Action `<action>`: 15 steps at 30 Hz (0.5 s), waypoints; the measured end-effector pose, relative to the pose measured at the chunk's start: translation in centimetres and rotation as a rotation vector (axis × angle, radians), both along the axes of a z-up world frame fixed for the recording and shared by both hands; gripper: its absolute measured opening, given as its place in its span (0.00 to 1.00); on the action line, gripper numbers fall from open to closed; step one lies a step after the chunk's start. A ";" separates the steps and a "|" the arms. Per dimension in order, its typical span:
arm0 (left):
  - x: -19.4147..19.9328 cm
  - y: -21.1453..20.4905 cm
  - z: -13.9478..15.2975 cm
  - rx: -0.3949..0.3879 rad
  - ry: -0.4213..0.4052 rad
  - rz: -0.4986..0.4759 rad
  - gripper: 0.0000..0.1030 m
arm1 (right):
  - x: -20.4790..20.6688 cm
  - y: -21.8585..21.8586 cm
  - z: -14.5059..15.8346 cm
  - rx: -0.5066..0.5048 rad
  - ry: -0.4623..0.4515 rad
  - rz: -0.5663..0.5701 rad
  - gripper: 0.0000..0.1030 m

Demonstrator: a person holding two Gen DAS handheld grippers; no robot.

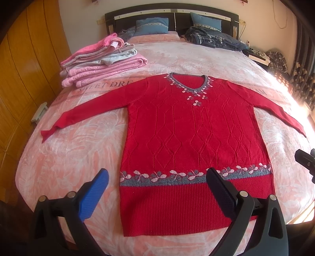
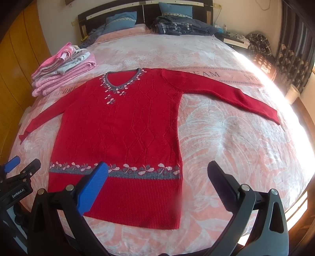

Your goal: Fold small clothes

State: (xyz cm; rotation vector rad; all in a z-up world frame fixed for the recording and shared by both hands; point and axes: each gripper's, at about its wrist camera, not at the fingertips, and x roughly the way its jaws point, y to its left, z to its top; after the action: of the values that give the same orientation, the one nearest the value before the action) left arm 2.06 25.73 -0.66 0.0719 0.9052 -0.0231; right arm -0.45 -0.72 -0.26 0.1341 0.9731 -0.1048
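1. A bed [image 1: 69,157] covered by a pink and white leaf-patterned bedspread fills both views, with a dark headboard [image 1: 171,13] at the far end.

2. A red knitted sweater [image 1: 195,137] is spread flat, front side up, in the middle of the bed. Its long axis runs from the ribbed hem, nearest the cameras, away to the V-neck collar [image 1: 188,82] at the far end. A grey band with pink flowers crosses it just above the hem.

3. Both sleeves are stretched outward and slightly toward the cameras: the left sleeve [image 1: 82,116] reaches toward the left edge of the bed, the right sleeve [image 2: 236,94] toward the bright right edge.

4. A stack of folded pink and grey clothes [image 1: 98,61] is seen at the far left of the bed, well apart from the sweater's body.

5. The left gripper [image 1: 157,189] hangs above the hem, its jaws spread wide and nothing held between them; the hem's left corner lies between the two fingers in that view.

6. The right gripper [image 2: 157,187] hangs beside it, jaws likewise spread wide and empty, with the hem's right corner seen between its fingers.

7. Judged from this layout, each sleeve lies ahead and outward of the gripper on its own side, so the left sleeve would be taken by the left gripper and the right sleeve by the right.
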 end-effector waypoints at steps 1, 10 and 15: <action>0.0 0.0 0.0 0.001 -0.001 0.000 0.96 | 0.0 0.0 0.0 -0.001 0.001 0.000 0.97; 0.0 -0.1 -0.3 0.003 0.005 0.003 0.96 | 0.0 0.0 -0.2 -0.003 0.007 -0.001 0.97; 0.0 -0.1 -0.3 0.003 0.005 0.004 0.96 | 0.0 0.0 -0.2 -0.006 0.008 -0.003 0.97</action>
State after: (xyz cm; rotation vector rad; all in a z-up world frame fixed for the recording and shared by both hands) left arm 2.08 25.65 -0.96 0.0733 0.9103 -0.0184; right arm -0.45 -0.75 -0.45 0.1299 0.9805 -0.1113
